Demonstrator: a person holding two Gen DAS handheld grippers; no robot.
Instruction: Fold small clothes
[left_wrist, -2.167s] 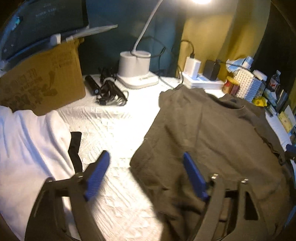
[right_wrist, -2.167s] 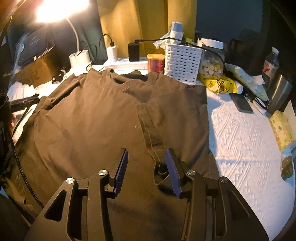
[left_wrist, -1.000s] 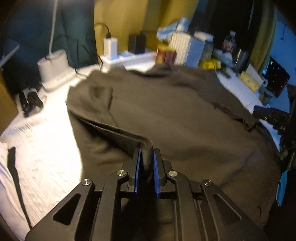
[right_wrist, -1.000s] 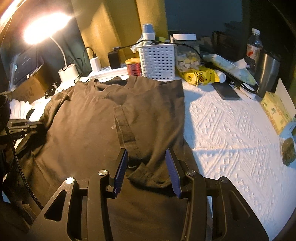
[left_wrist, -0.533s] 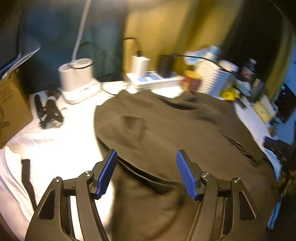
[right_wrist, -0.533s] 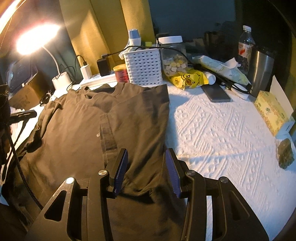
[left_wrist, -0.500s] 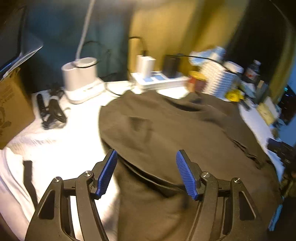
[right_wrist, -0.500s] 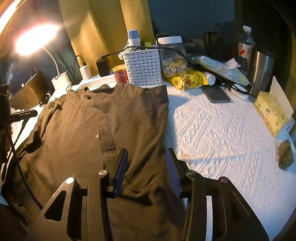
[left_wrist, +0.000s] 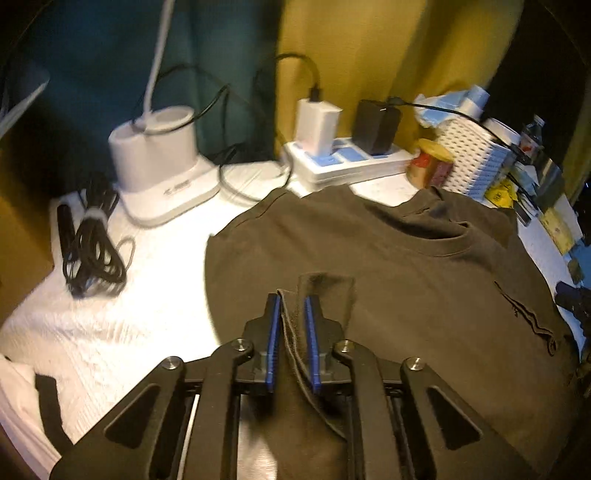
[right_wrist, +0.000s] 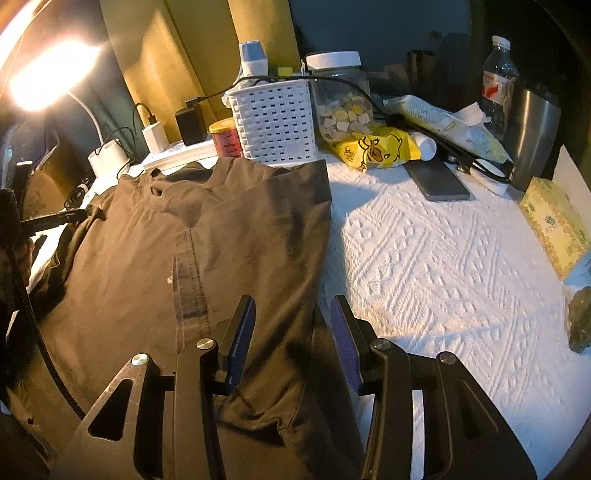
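A dark olive T-shirt (left_wrist: 424, 288) lies spread on the white textured cloth, collar toward the back. Its right side is folded inward, as the right wrist view (right_wrist: 258, 229) shows. My left gripper (left_wrist: 291, 306) is shut on a folded edge of the shirt's left side, the fabric pinched between the blue pads. My right gripper (right_wrist: 291, 317) is open and empty, its fingers straddling the shirt's folded right edge near the hem.
A white lamp base (left_wrist: 162, 162), a coiled black cable (left_wrist: 92, 254) and a power strip (left_wrist: 343, 162) stand at the back left. A white basket (right_wrist: 273, 118), jar (right_wrist: 340, 99), yellow bag (right_wrist: 373, 147), phone (right_wrist: 436, 181), steel tumbler (right_wrist: 532, 140) and tissue box (right_wrist: 557, 225) crowd the back right.
My left gripper was open half a second ago and has shut on the shirt's left folded edge. My right gripper has shifted slightly right along the folded edge and stays open.
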